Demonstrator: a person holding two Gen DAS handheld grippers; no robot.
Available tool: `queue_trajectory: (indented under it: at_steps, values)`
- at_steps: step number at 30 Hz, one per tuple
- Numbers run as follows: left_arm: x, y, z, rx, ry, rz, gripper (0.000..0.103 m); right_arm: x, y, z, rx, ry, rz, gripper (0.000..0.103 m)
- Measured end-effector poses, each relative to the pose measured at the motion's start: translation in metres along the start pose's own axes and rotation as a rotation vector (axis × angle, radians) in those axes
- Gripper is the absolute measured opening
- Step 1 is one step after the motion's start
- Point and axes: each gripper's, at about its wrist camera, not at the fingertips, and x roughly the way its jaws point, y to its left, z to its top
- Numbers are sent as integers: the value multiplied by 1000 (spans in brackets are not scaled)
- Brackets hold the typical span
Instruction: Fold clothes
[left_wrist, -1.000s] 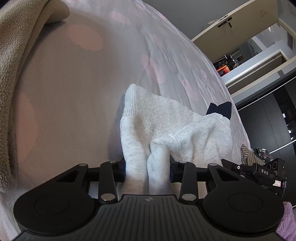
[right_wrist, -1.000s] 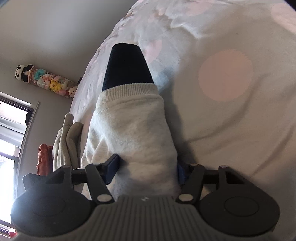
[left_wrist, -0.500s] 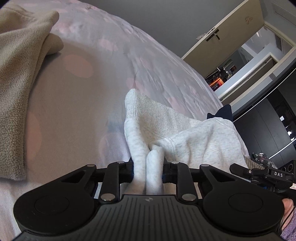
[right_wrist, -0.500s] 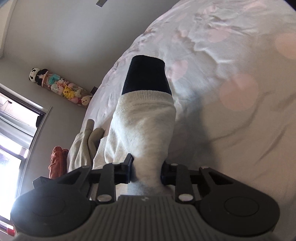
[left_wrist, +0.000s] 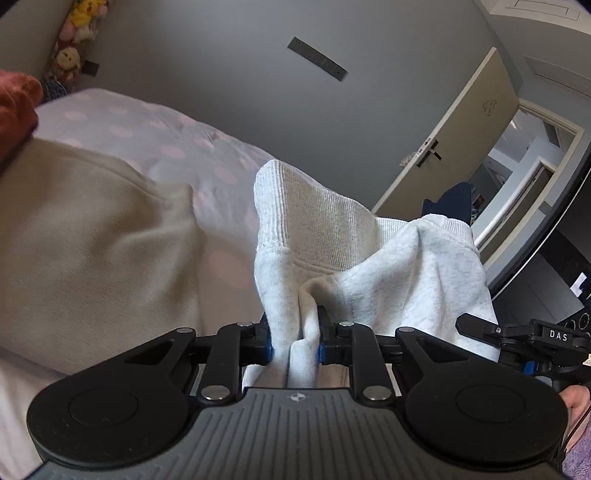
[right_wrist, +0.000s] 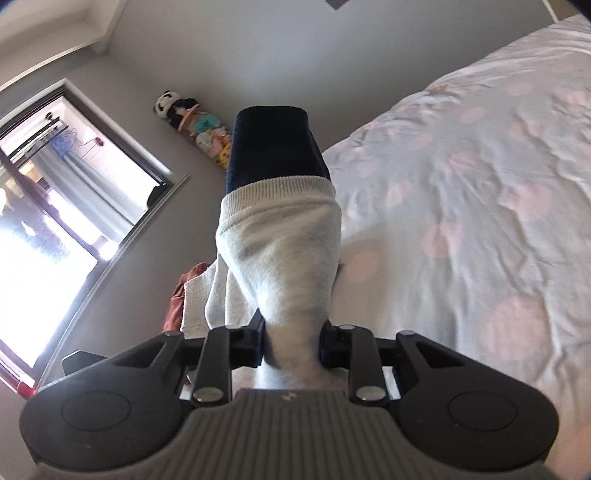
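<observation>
The bed (right_wrist: 480, 221), w/ pink-dotted cover, fills the 3 o'clock side of the right view. Over it hangs the grey sweatshirt (left_wrist: 388, 258), lifted btw. both claws; a beige garment (left_wrist: 92, 240) lies at 9 o'clock in the left view. The left gripper (left_wrist: 295, 339) has just been closing and is clenched on a bunch of the cloth. The right gripper (right_wrist: 291, 339) pinches the part by the navy cuff (right_wrist: 271, 144). Step, I judge: lift before the fold. Next: lay it flat, both hands level.

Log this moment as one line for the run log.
task: fold clothes | left gripper: shut on light grey sweatshirt | right gripper: shut on its navy-cuffed sleeve | garment lifted above pink-dotted bedsheet
</observation>
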Motion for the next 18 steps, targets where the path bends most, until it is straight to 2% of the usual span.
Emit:
queue_trajectory:
  at_steps: [4, 8, 13, 18]
  values:
    - [-44, 23, 48, 48, -52, 106, 17, 55, 39, 6, -7, 26, 99, 29]
    - [-66, 48, 94, 95, -72, 199, 17, 115, 71, 12, -12, 46, 183, 28]
    - [-63, 78, 142, 119, -63, 271, 17, 175, 90, 24, 32, 89, 233, 28]
    - [-32, 106, 158, 131, -4, 312, 17, 223, 85, 28, 68, 128, 205, 28]
